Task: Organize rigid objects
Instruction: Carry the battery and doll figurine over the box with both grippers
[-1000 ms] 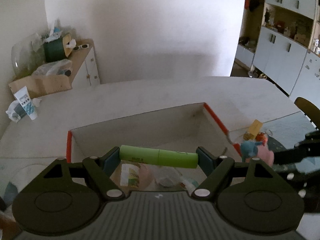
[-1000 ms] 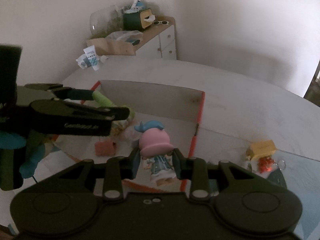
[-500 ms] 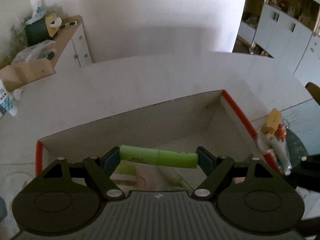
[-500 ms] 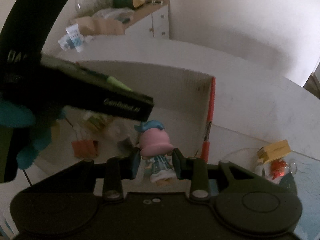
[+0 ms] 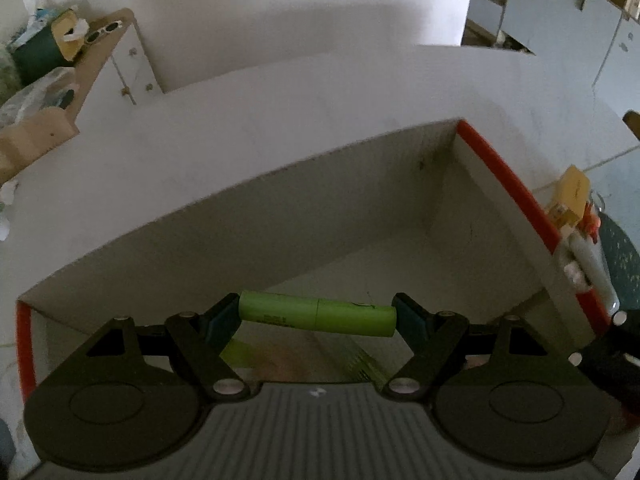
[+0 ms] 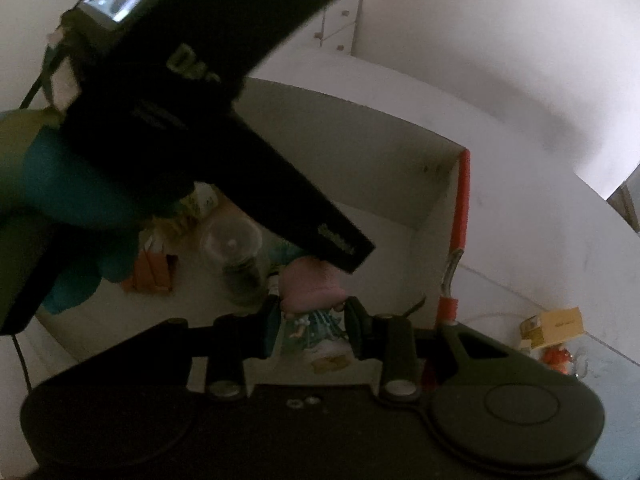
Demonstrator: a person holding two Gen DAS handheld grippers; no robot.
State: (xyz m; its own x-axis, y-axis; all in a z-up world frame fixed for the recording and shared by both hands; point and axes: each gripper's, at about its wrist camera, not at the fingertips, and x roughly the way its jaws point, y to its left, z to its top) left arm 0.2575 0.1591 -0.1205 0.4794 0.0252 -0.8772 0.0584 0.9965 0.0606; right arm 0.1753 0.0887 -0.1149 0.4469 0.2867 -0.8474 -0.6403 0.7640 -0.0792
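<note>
Your left gripper point(image 5: 317, 316) clamps one green tube point(image 5: 316, 315) end to end, over the open box point(image 5: 504, 176) near its front edge. Your right gripper point(image 6: 310, 330) is clamped on one pink-hatted figurine point(image 6: 314, 300) inside the box's right side. Your left gripper's dark body hides much of the box floor; one clear cup point(image 6: 234, 242) and one orange packet point(image 6: 154, 272) show dimly.

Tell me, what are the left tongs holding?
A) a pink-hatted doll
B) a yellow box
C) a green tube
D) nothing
C: the green tube sits crosswise between the pads of the left tongs, above the box.
</note>
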